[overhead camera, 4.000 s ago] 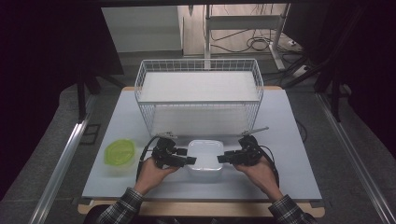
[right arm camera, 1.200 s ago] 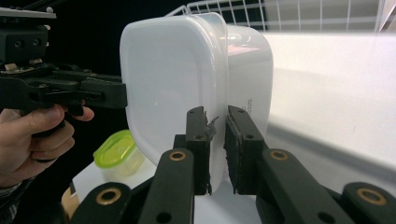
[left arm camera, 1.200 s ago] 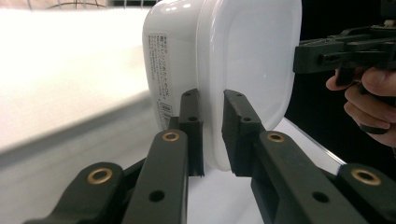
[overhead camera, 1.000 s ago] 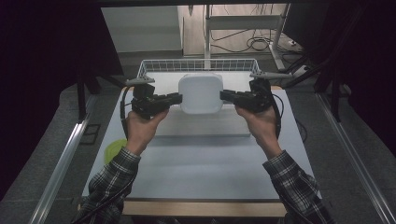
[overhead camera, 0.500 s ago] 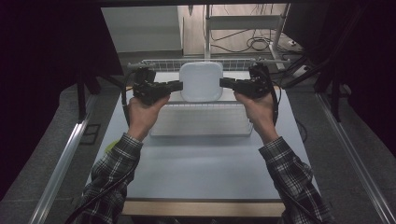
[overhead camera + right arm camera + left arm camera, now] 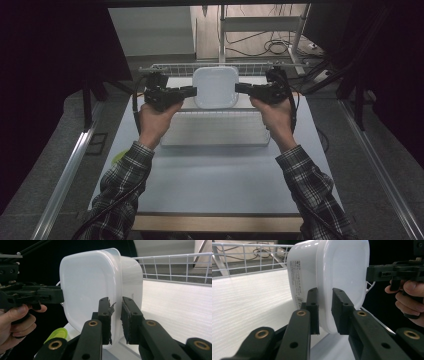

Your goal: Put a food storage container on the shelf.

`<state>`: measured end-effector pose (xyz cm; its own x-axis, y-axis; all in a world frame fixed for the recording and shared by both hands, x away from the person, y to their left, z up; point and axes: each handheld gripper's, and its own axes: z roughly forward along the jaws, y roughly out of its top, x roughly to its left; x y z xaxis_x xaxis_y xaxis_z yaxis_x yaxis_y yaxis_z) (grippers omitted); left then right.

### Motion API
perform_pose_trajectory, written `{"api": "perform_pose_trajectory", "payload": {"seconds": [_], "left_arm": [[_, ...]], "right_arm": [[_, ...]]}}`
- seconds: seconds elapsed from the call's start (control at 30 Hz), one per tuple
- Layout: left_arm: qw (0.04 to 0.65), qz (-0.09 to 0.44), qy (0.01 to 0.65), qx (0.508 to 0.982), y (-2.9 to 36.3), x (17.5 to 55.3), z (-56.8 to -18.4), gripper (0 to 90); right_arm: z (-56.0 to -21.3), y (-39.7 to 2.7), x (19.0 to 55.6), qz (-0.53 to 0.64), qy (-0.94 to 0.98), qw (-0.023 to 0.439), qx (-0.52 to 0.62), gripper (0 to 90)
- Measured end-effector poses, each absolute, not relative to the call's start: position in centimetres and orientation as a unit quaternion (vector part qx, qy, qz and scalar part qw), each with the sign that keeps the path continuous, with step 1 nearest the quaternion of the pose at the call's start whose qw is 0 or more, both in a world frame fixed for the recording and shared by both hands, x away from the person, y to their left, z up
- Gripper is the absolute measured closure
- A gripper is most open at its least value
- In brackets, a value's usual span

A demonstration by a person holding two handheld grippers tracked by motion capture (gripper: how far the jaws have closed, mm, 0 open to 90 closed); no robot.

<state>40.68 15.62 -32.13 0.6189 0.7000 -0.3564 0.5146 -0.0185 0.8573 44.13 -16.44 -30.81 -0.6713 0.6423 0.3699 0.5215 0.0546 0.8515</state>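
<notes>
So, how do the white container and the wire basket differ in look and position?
The white container has solid, smooth plastic walls; the wire basket is an open grid. The container is held in the air between the left gripper and right gripper; the basket stands on the table. The container is much smaller. Both are white.

Light falls from above onto the pale surface (image 6: 215, 175), leaving the room around it nearly black. The high view is dim and soft (slightly grainy). In both gripper views the white container (image 6: 342, 267) is bright and mildly glaring, while the nearest black tool parts blur.
</notes>
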Motion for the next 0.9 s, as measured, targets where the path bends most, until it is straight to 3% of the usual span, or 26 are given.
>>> {"api": "perform_pose_trajectory", "payload": {"seconds": [0.43, 0.9], "left_arm": [[0.555, 0.088, 0.425, 0.710, 15.4, 41.8, -32.2, 60.9], [0.534, 0.110, 0.422, 0.724, 14.9, 42.7, -32.3, 56.8]], "right_arm": [[-30.8, -15.4, 44.9, 0.551, 0.727, 0.084, 0.400, 69.0], [-30.8, -14.8, 45.7, 0.543, 0.730, 0.096, 0.405, 61.9]]}}
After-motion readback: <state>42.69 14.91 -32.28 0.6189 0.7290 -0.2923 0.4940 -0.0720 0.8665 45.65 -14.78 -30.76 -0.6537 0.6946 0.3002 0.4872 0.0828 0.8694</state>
